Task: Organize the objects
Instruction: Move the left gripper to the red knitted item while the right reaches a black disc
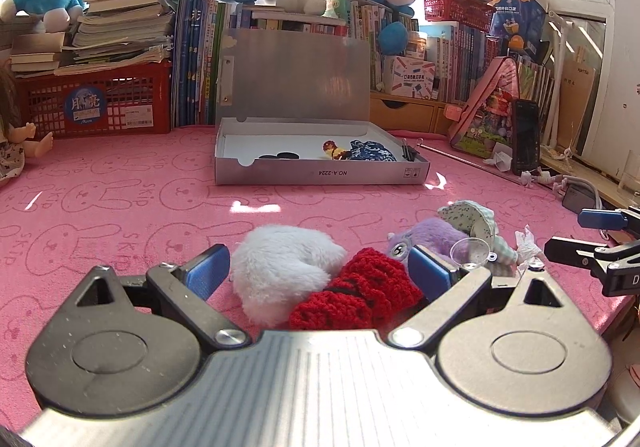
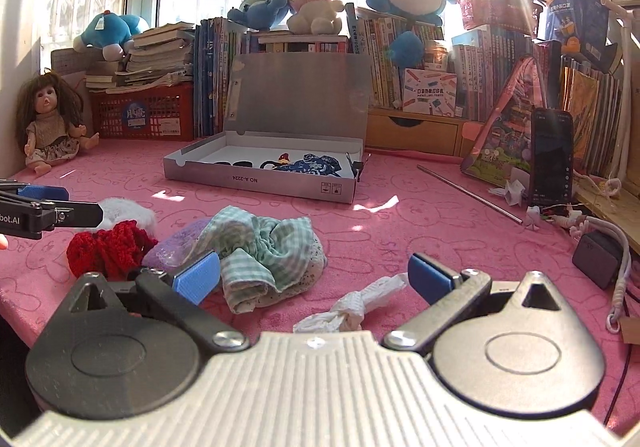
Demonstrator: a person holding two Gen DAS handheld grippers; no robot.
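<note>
My left gripper (image 1: 320, 271) is open, its blue pads on either side of a white fluffy item (image 1: 280, 271) and a red knitted item (image 1: 356, 295) on the pink cloth. A purple plush (image 1: 432, 237) and a green checked cloth (image 1: 476, 223) lie just beyond. My right gripper (image 2: 316, 279) is open above a crumpled white tissue (image 2: 352, 307), with the checked cloth (image 2: 264, 247) by its left pad. The red knitted item (image 2: 108, 247) lies at left. An open grey box (image 1: 320, 171), also in the right wrist view (image 2: 260, 179), holds a blue patterned pouch (image 1: 372, 151) and small items.
Books, plush toys and a red crate (image 1: 96, 103) line the back. A doll (image 2: 48, 119) sits at far left. A phone (image 2: 550, 155), a metal rod (image 2: 468, 193), a charger (image 2: 596, 259) and cables lie at right. The table edge runs close at right.
</note>
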